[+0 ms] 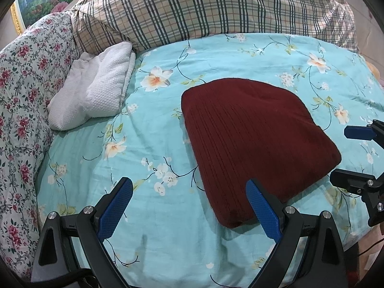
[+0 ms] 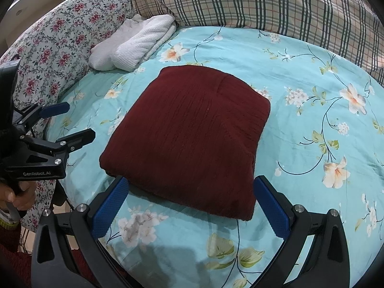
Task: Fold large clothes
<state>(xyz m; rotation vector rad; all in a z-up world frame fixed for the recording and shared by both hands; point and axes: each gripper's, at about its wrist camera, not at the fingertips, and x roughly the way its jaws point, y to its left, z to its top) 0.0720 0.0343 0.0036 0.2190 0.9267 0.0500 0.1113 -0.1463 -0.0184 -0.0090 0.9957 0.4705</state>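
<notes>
At the centre of the frame the sweater [image 2: 187, 139] lies folded on the bed [image 2: 300, 100]. Both the left gripper [image 1: 188, 192] and right gripper [image 2: 190, 189] hang wide-jawed, holding nothing. A careless snag on its near edge could undo the fold.

A bed is carrying everything, its turquoise floral sheet [image 2: 300, 76] lying spread and lightly creased. A folded dark-red knit garment [image 2: 189, 134] is lying flat near the middle. A folded white towel [image 1: 96, 88] is sitting at the far left, resting against a plaid quilt [image 1: 216, 7] and a rose-print quilt [image 1: 26, 76].
</notes>
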